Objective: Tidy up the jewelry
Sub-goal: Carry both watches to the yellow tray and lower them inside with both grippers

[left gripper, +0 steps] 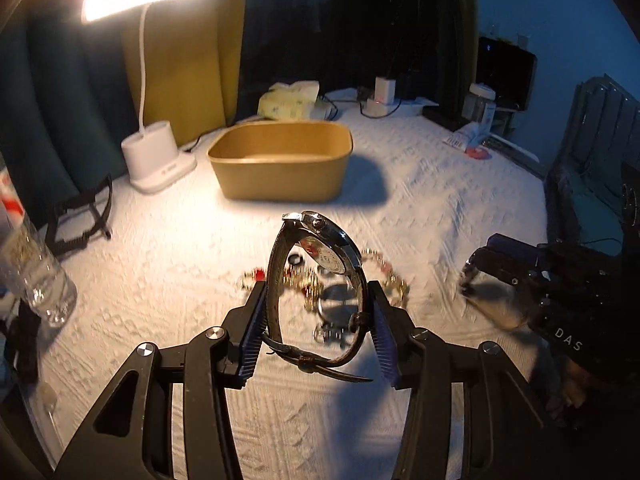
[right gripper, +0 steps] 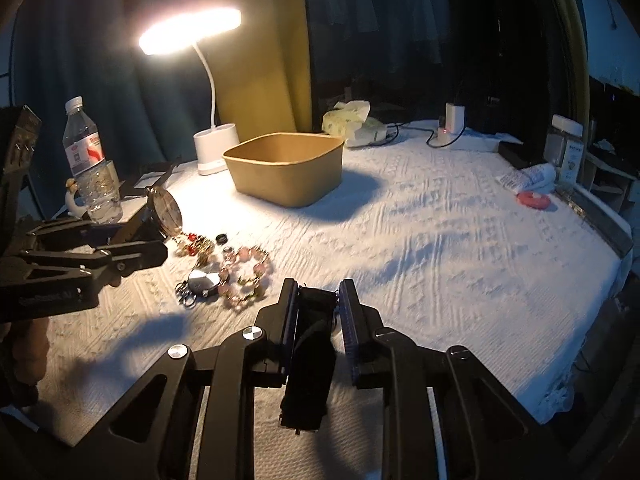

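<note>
My left gripper (left gripper: 318,300) is shut on a wristwatch (left gripper: 320,280) with a dark strap and holds it above the white cloth. It also shows in the right wrist view (right gripper: 160,236) with the watch (right gripper: 166,212). A pile of jewelry (right gripper: 224,272) lies on the cloth: a pink bead bracelet (right gripper: 248,276), red and gold beads (right gripper: 194,244) and a small silver disc (right gripper: 204,280). My right gripper (right gripper: 318,300) is shut on a black pouch-like object (right gripper: 310,344). A tan box (left gripper: 280,160) stands open beyond the pile, also in the right wrist view (right gripper: 288,168).
A lit white desk lamp (left gripper: 158,156) stands left of the box. A plastic water bottle (right gripper: 90,160) stands at the left edge. A tissue pack (left gripper: 288,100), a charger (left gripper: 384,96) and a jar (right gripper: 566,148) line the back. The table's right edge (right gripper: 600,232) drops off.
</note>
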`<state>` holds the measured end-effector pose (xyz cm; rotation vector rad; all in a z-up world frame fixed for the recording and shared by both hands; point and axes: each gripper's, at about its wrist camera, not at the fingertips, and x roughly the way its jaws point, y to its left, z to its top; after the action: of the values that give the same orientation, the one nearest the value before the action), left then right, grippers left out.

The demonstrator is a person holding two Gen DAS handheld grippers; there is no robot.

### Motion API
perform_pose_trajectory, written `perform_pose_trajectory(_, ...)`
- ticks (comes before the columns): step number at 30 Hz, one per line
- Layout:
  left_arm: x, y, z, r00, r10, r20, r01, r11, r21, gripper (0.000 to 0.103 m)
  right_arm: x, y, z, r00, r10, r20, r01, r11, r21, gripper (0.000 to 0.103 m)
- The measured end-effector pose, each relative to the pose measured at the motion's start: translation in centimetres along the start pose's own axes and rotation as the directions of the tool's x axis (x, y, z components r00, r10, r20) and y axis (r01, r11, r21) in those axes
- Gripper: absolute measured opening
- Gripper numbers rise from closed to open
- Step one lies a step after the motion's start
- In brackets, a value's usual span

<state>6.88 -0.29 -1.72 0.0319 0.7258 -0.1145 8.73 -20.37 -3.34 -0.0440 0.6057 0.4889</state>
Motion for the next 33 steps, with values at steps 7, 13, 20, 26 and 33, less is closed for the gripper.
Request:
perform_pose_trajectory(7, 0.4, 0.5, 2.0, 0.999, 0.014, 0.03, -0.014, 1.0, -0.012, 0.051, 0.3, 0.1, 1.8, 1.0, -0.001, 0.014, 0.002, 1.0, -0.031, 0.02)
perform_pose_trajectory(13, 2.1, 2.0, 3.3, 0.999, 0.036, 0.01, -0.035, 0.999, -0.04, 0.051, 1.1, 0.8, 4.4, 0.999, 0.001, 0.037, 0.002, 0.998, -0.069, 0.02)
perform_pose_trajectory(20, 3.7, 4.2, 5.1, 0.999, 0.034, 0.002, -0.033, 0.997, -0.068, 0.051, 3.2, 2.2, 7.9, 0.998, 0.025, 0.05, -0.019, 0.994, -0.109, 0.02)
perform_pose_trajectory(26, 5.0, 5.4, 7.1, 0.999, 0.036, 0.007, -0.036, 0.997, -0.068, 0.051, 5.0, 2.6, 10.1, 0.997, 0.046, 0.063, -0.039, 0.992, -0.118, 0.02)
perform_pose_trajectory(33, 7.3, 6.5, 9.5, 1.0, 0.023, -0.004, -0.023, 0.997, -0.071, 0.051, 7.7, 2.1, 12.7, 0.996, 0.052, 0.069, -0.044, 0.992, -0.115, 0.02)
